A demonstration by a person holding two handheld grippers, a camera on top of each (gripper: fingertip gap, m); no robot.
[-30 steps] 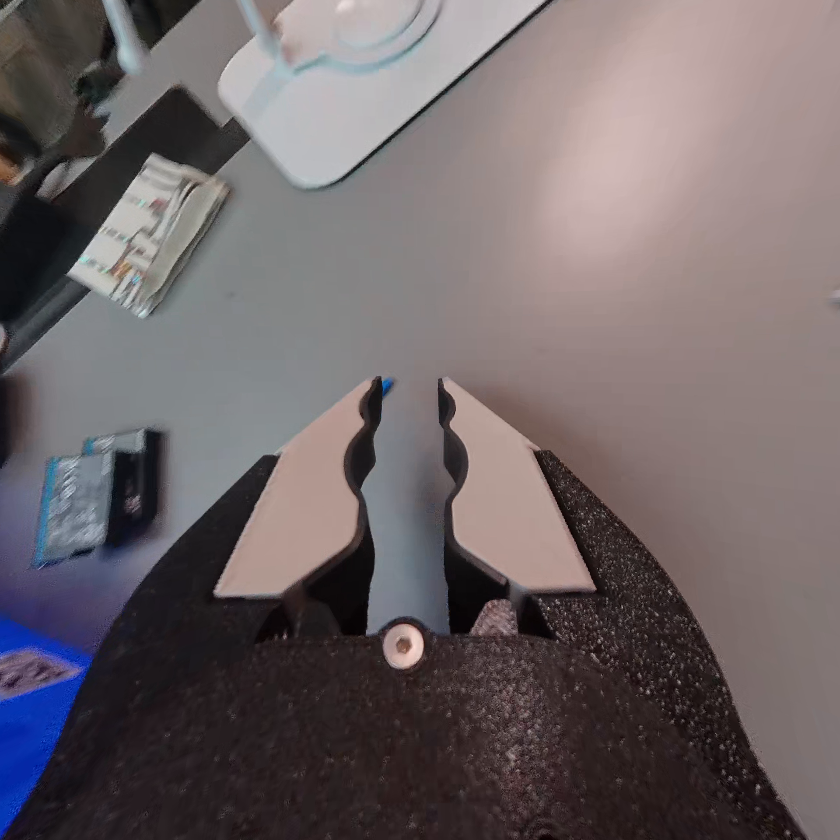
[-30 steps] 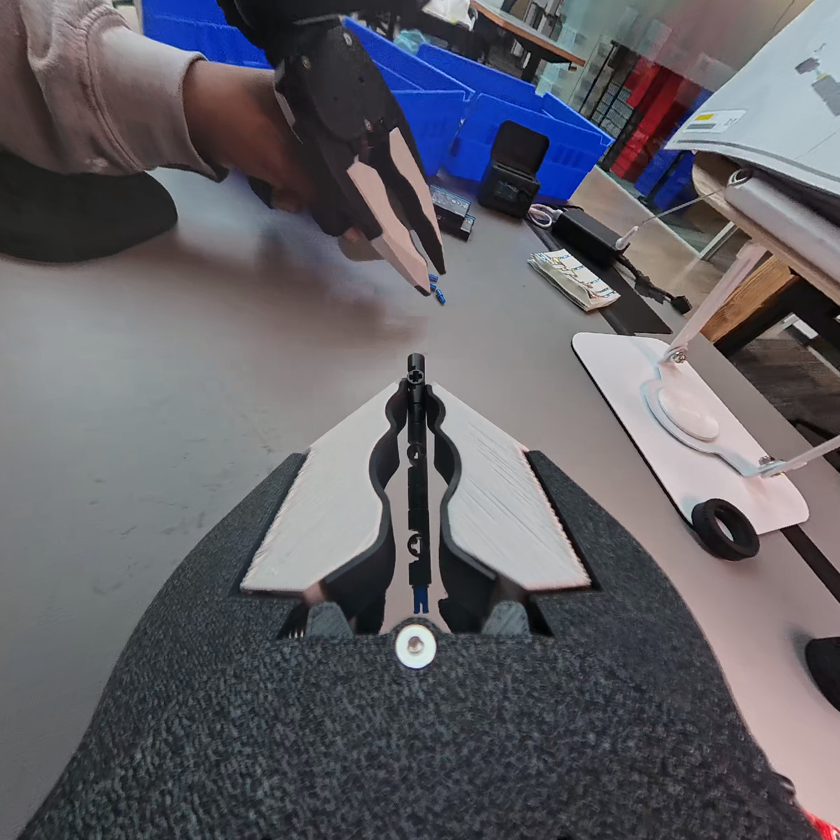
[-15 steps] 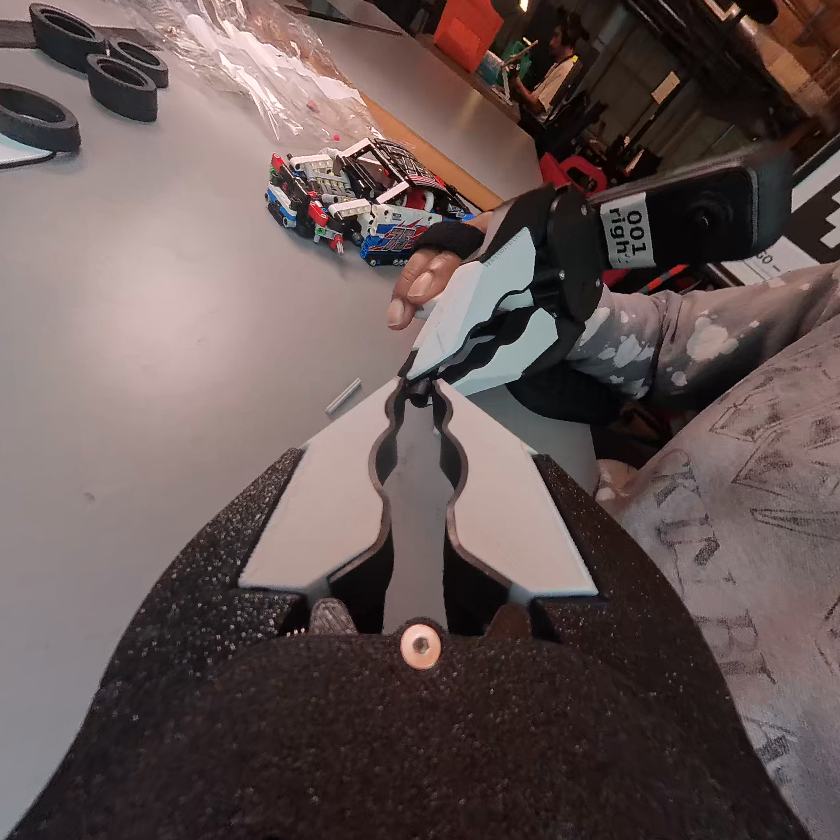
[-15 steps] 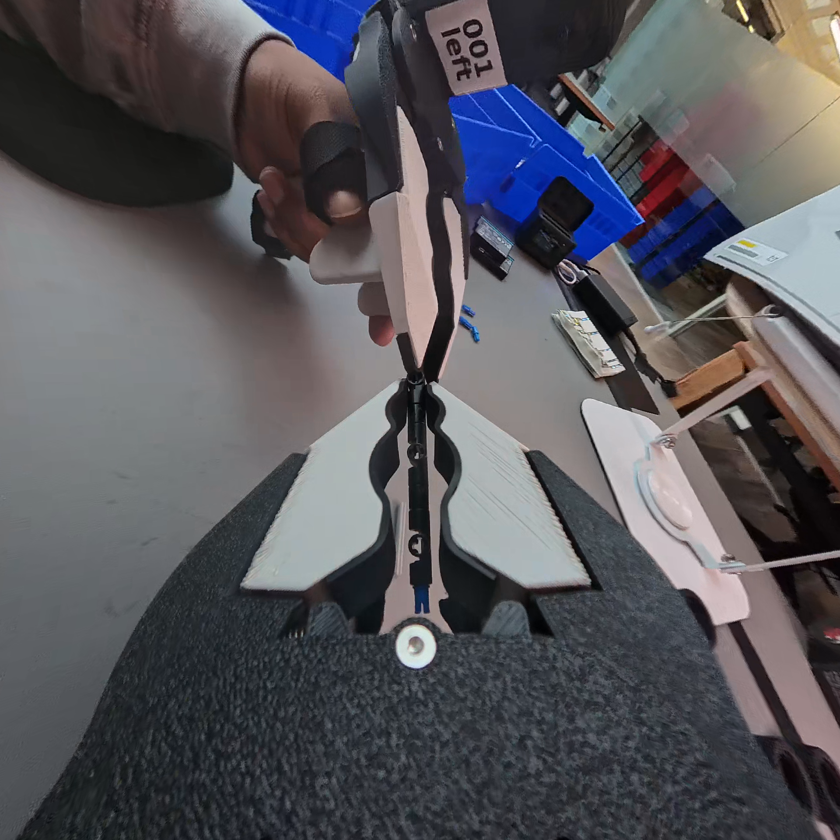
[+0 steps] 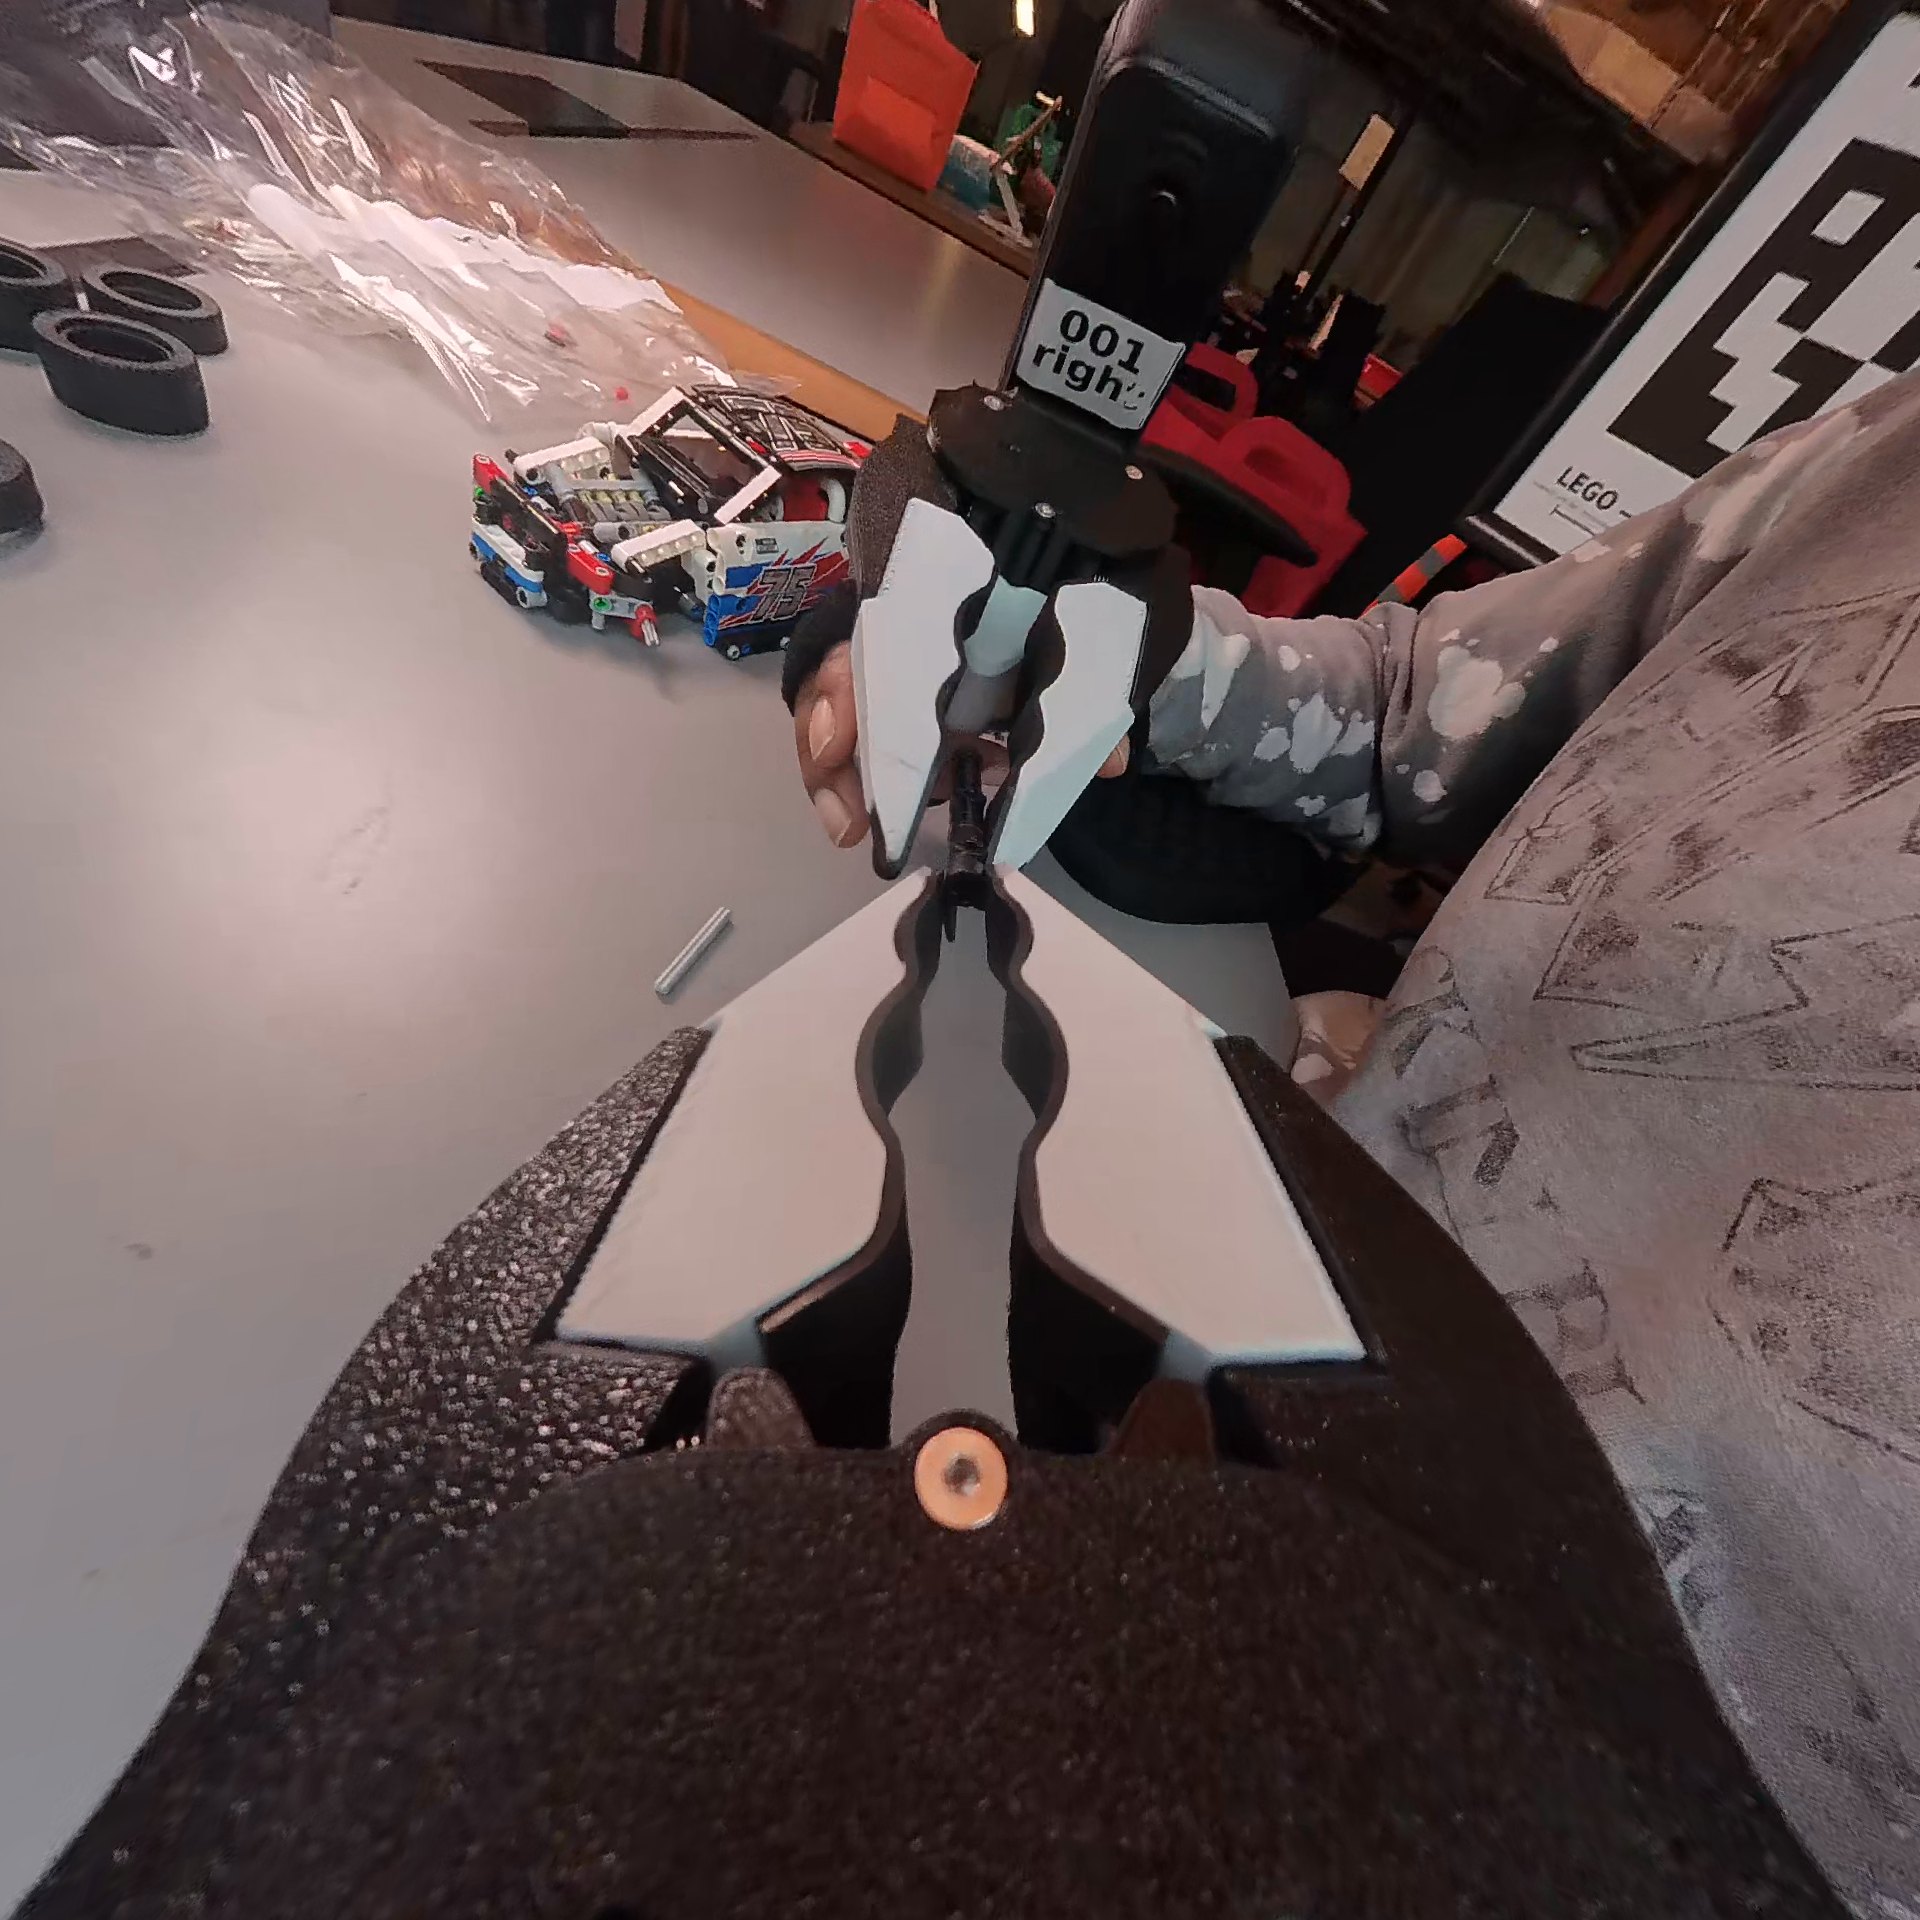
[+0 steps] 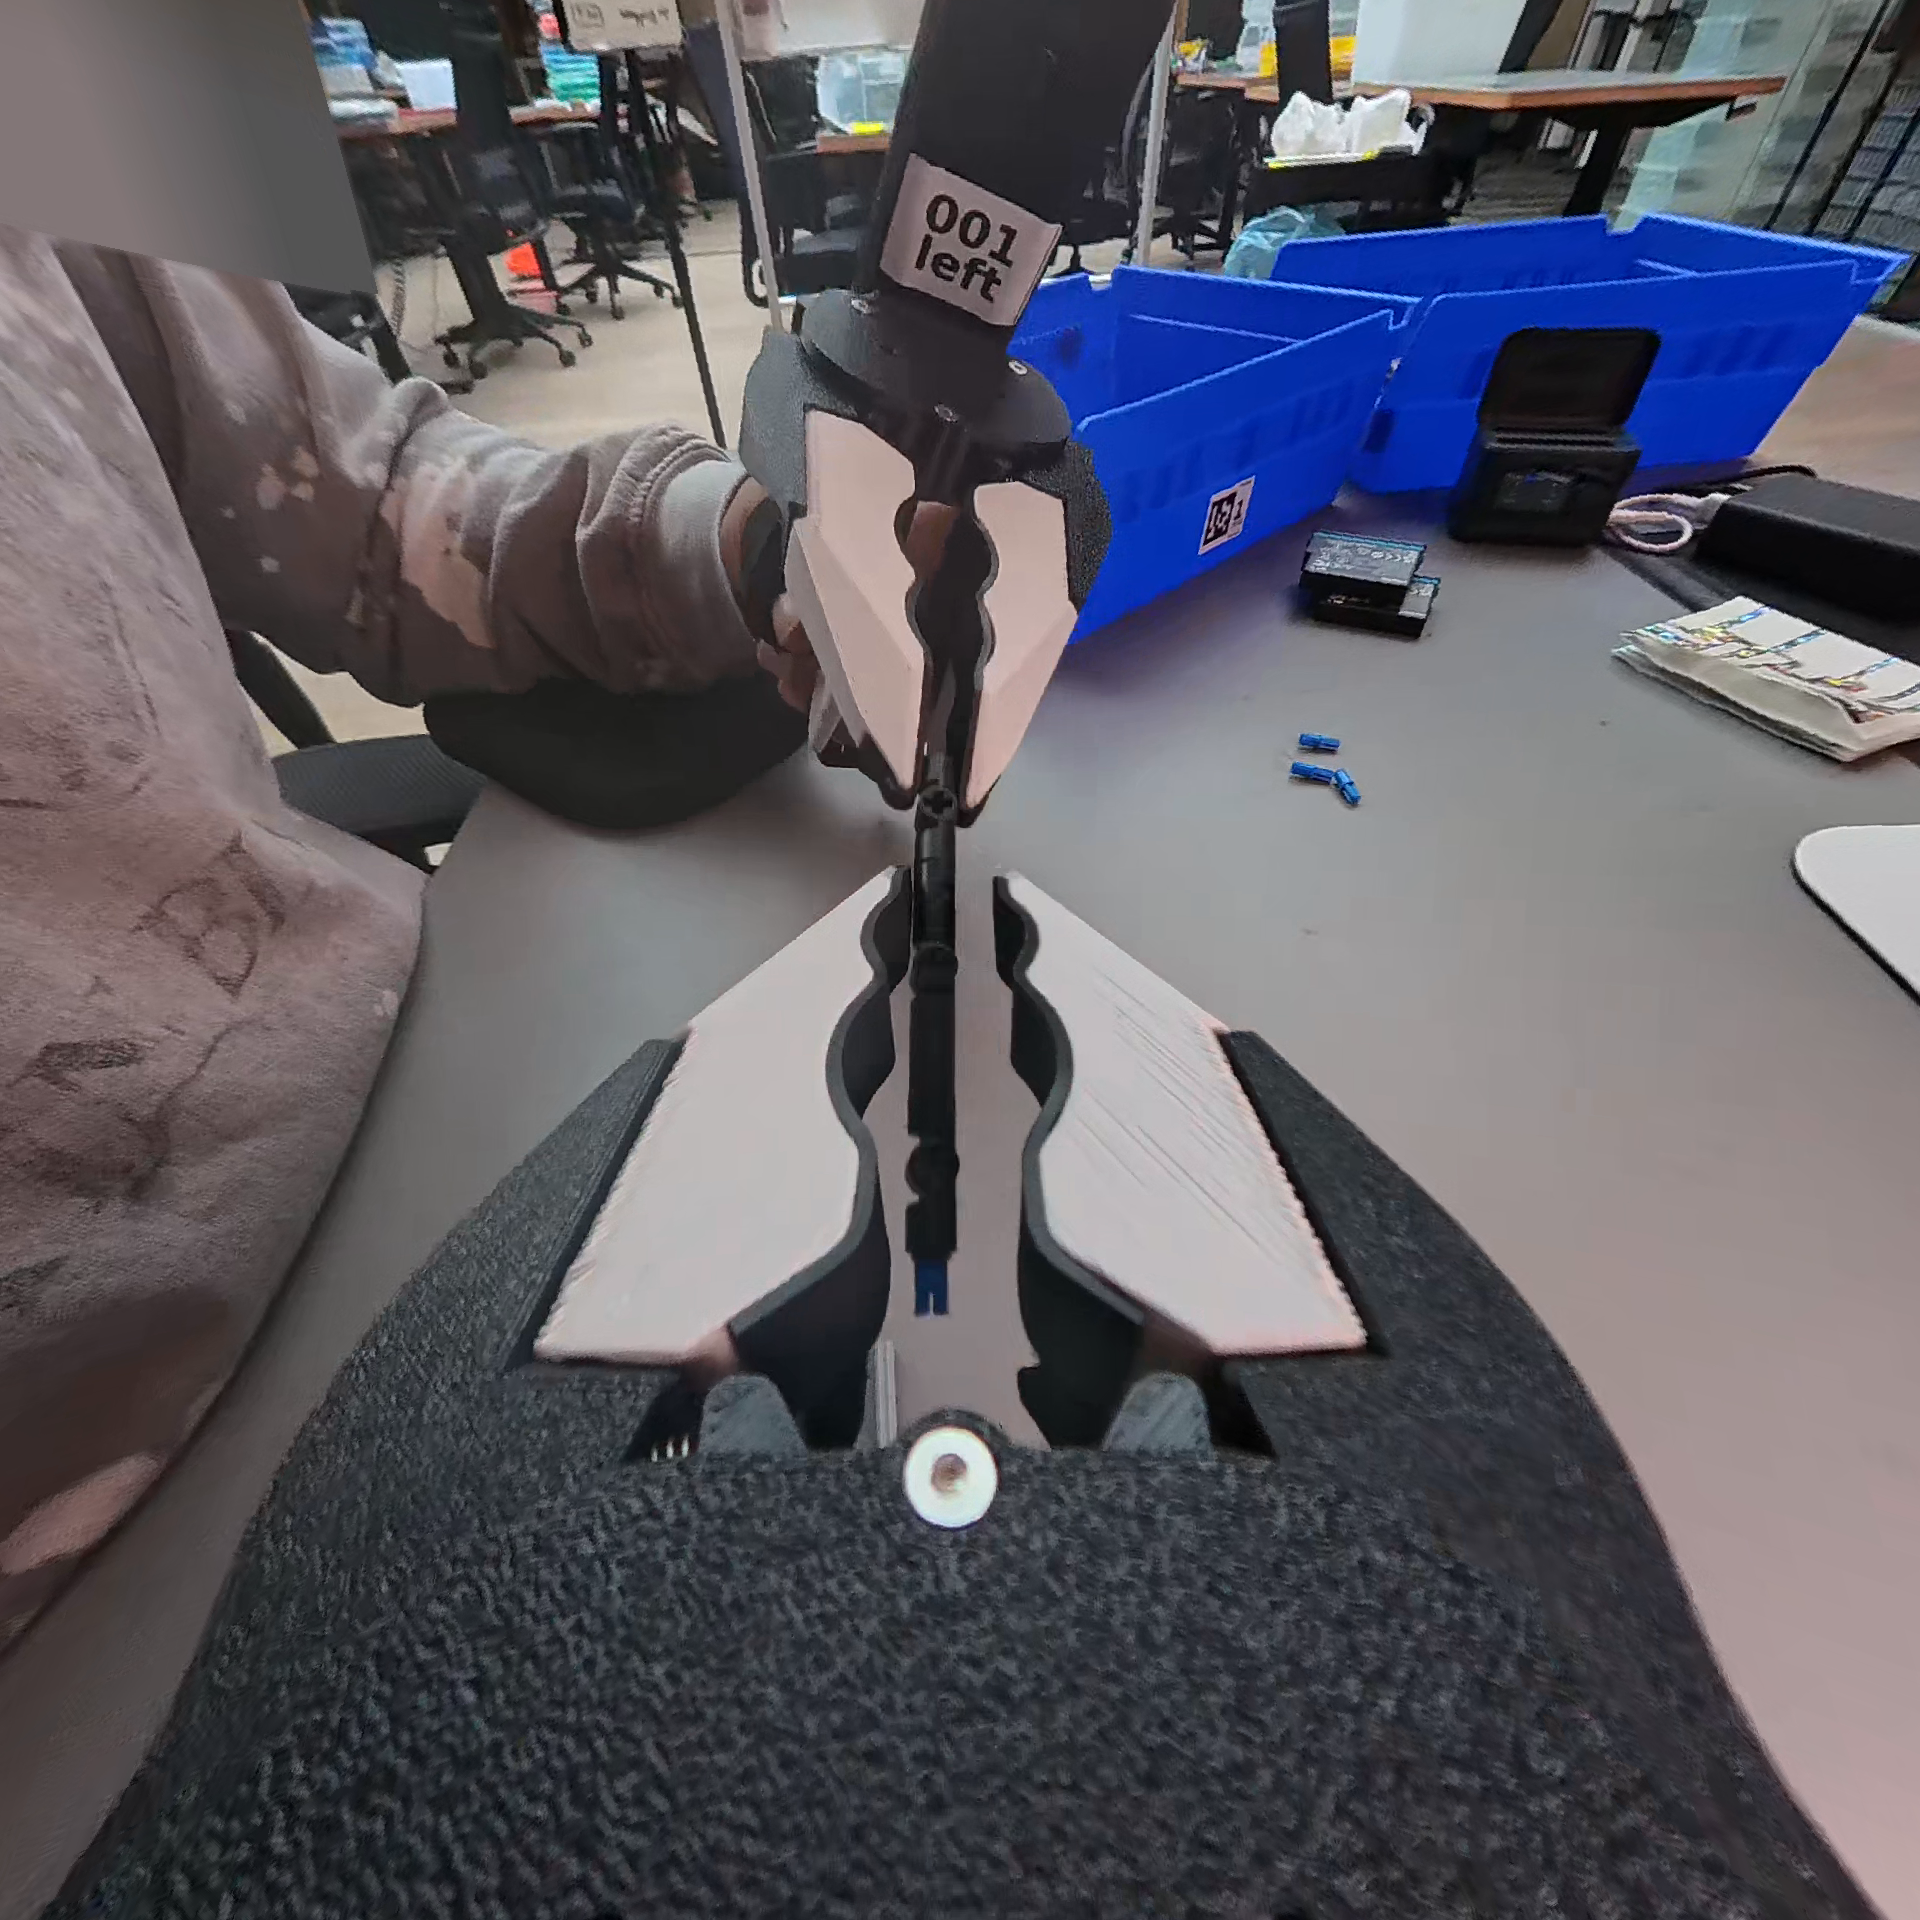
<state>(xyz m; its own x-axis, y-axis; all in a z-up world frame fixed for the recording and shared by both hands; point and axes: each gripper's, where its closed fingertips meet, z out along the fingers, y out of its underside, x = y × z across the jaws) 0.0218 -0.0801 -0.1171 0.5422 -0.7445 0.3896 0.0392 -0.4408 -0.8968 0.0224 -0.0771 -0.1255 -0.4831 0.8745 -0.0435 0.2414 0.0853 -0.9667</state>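
Note:
A thin black toy beam (image 6: 932, 1039) with a small blue pin (image 6: 932, 1294) at its near end runs between my two grippers, which face each other above the grey table (image 6: 1455, 1039). My left gripper (image 5: 964, 885) is shut on the beam's far tip (image 5: 966, 810); it also shows in the right wrist view (image 6: 940, 795). My right gripper (image 6: 948, 883) is open, with the beam lying loose in the gap between its fingers, close to the left one. It shows facing me in the left wrist view (image 5: 956, 862).
A brick-built toy car (image 5: 665, 540), black tyres (image 5: 120, 358), a grey axle (image 5: 694, 951) and plastic bags (image 5: 364, 239) lie on one side. Blue bins (image 6: 1247, 416), loose blue pins (image 6: 1325, 769), battery packs (image 6: 1371, 582), a folded booklet (image 6: 1777, 675) and a white base (image 6: 1870, 894) lie on the other. Only a small space, under 4 cm, lies between the two pairs of fingers.
My left gripper swung up from the table, met the right gripper and closed on the beam's tip. My right gripper's jaws, shut on the beam before, have opened.

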